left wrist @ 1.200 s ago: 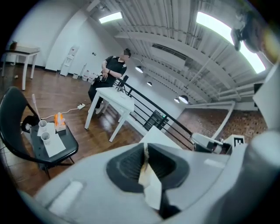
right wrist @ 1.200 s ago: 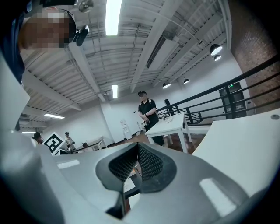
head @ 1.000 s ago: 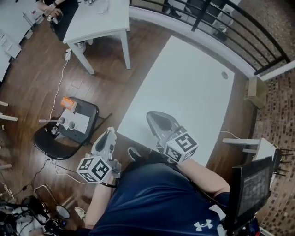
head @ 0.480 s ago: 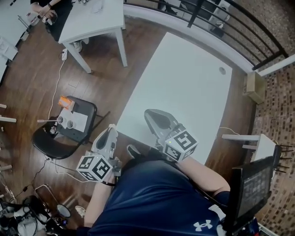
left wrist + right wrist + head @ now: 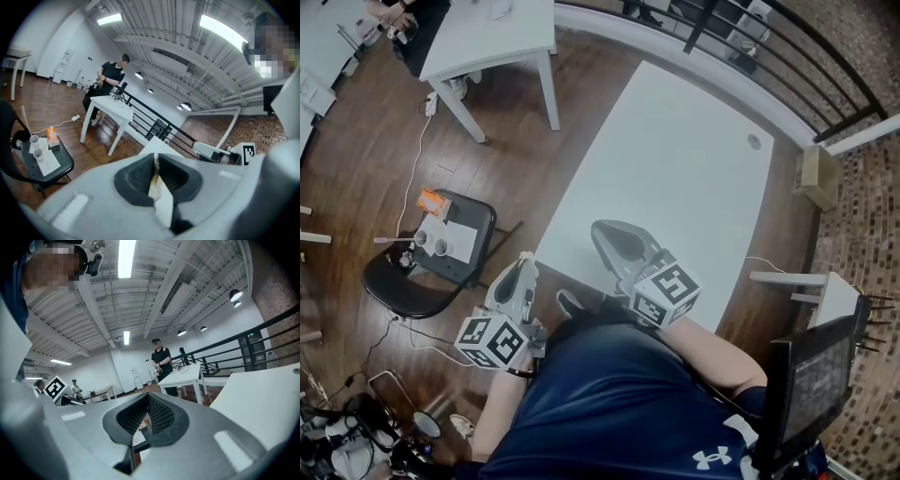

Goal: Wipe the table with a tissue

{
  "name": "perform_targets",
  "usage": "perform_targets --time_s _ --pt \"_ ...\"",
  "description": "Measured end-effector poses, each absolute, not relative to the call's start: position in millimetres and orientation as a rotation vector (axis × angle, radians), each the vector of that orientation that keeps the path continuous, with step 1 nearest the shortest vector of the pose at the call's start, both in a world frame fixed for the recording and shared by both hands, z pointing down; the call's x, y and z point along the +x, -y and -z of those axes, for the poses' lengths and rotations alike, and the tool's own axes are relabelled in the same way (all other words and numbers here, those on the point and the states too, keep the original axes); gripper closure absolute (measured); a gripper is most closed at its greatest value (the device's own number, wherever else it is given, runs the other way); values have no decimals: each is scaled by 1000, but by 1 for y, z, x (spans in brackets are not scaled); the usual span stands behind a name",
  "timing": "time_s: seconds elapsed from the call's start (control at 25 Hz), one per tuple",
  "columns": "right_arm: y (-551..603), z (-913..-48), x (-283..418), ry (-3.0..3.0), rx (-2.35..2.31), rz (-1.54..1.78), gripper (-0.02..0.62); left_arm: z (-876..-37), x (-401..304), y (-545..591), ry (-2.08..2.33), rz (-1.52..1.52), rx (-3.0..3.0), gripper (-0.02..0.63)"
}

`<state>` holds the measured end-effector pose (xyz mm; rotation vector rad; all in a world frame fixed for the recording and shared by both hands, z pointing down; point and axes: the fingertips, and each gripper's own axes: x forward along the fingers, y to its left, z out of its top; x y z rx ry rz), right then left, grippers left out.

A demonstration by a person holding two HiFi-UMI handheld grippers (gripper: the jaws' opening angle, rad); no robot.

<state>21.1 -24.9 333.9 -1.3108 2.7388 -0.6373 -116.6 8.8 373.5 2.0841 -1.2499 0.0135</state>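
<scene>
Almost nothing has moved: our left gripper [image 5: 523, 267] still hangs off the near left edge of the desk [image 5: 675, 159], jaws pinching what seems the tissue [image 5: 159, 194]. Our right gripper [image 5: 614, 236], jaws together and empty, waits over the near edge. We judge all the wiping remains.

The left gripper [image 5: 523, 265] is hanging just off the near left corner of the tabletop [image 5: 675, 169], its jaws pinching a tissue [image 5: 162, 206]. The right gripper [image 5: 607, 236] is hovering over the near edge, its jaws pressing together and its forearm bending close to the torso.
</scene>
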Motion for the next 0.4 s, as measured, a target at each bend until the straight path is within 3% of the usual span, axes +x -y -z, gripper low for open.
perform_targets --time_s 0.4 --pt "20 -326 47 -2737 -1367 615 583 -370 -86 -9 1197 -14 2112 581"
